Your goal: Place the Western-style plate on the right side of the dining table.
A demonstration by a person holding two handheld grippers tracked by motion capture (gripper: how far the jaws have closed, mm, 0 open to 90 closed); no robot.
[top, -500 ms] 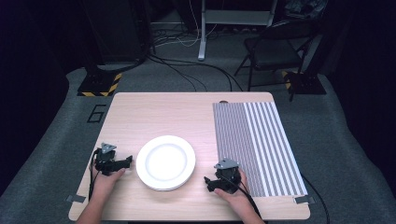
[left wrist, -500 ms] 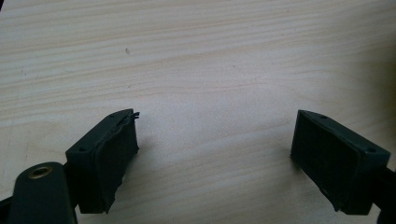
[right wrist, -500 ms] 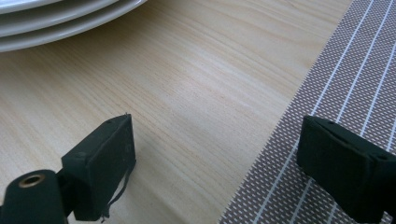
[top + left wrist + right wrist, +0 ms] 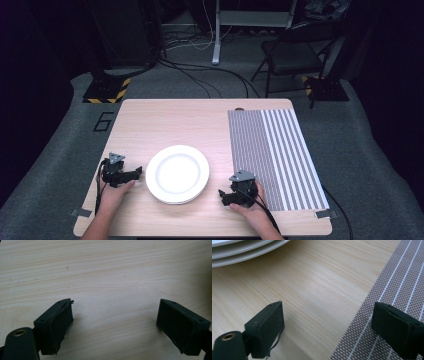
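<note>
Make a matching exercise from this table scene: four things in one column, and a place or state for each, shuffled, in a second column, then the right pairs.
Things:
1. stack of round white plates
2. brown placemat with white stripes
3. left gripper
4. right gripper

Places or states:
A. covers the right part of the light wooden table
B. open, with bare wood between its jaws, at the plates' left
C. lies between the two grippers
D. open, with one jaw over the striped cloth in its own view

Pairs: 1-C, 2-A, 3-B, 4-D
</note>
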